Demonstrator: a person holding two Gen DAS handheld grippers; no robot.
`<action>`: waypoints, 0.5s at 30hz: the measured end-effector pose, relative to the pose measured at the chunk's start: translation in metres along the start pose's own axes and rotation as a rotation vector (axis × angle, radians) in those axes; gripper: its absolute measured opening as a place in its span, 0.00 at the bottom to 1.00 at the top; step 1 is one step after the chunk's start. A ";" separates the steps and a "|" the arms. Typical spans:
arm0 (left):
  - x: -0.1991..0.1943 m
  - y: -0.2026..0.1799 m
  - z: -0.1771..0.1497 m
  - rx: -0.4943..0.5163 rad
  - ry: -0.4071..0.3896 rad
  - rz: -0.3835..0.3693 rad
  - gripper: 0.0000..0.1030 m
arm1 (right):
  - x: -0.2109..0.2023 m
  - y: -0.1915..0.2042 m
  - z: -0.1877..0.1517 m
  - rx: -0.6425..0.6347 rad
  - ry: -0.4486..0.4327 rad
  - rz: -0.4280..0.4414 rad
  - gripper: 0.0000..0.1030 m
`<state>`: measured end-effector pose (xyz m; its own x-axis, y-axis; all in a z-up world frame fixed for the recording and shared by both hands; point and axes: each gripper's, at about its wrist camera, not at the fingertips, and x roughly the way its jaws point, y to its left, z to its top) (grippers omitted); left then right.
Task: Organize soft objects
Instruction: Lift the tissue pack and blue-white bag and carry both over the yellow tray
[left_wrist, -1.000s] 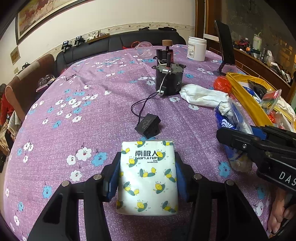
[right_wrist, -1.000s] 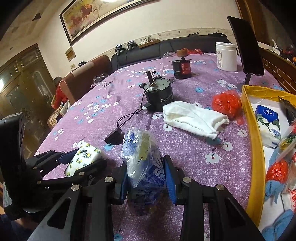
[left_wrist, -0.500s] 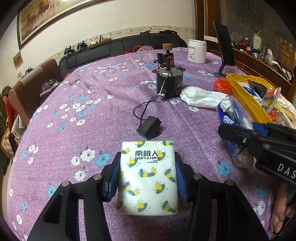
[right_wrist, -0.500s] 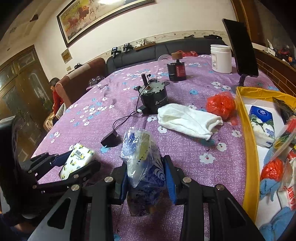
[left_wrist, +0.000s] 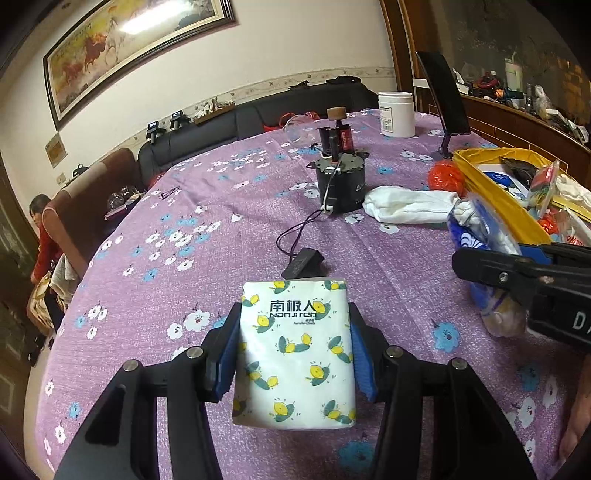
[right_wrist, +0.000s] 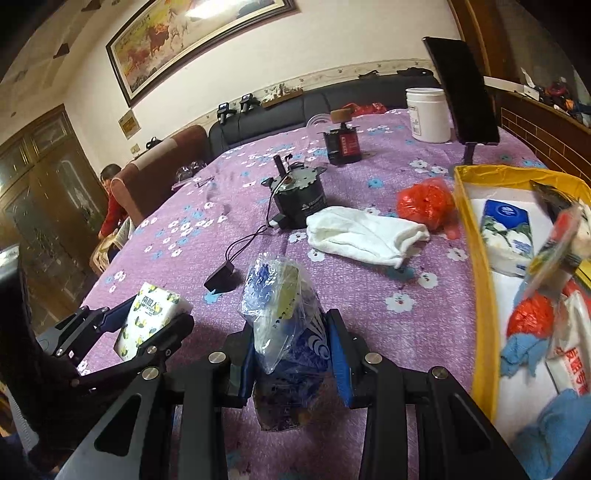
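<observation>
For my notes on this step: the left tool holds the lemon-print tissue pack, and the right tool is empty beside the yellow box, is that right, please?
Not quite. The left tool does hold the lemon-print tissue pack, but the right tool is not empty: the right wrist view shows its pads closed on a clear plastic bag with blue contents. The yellow box does lie beside it.

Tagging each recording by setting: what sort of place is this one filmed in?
Most likely a living or dining room in a home. A large table under a purple floral tablecloth stands before a black sofa, with a framed horse painting on the wall and a wooden cabinet nearby.
</observation>
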<state>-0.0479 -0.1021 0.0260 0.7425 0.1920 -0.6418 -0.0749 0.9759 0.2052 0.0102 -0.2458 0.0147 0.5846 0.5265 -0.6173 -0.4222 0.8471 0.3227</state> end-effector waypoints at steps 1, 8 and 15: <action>-0.001 -0.002 0.000 0.005 -0.001 0.002 0.50 | -0.003 -0.001 -0.001 0.003 -0.002 0.005 0.37; -0.010 -0.020 0.003 0.039 -0.018 0.020 0.50 | -0.024 -0.013 -0.004 0.020 -0.038 0.031 0.37; -0.013 -0.038 0.010 0.078 -0.021 0.035 0.50 | -0.042 -0.029 -0.004 0.056 -0.075 0.052 0.37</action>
<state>-0.0484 -0.1427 0.0336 0.7539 0.2224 -0.6182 -0.0492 0.9574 0.2845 -0.0043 -0.2930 0.0285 0.6141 0.5720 -0.5438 -0.4152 0.8201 0.3937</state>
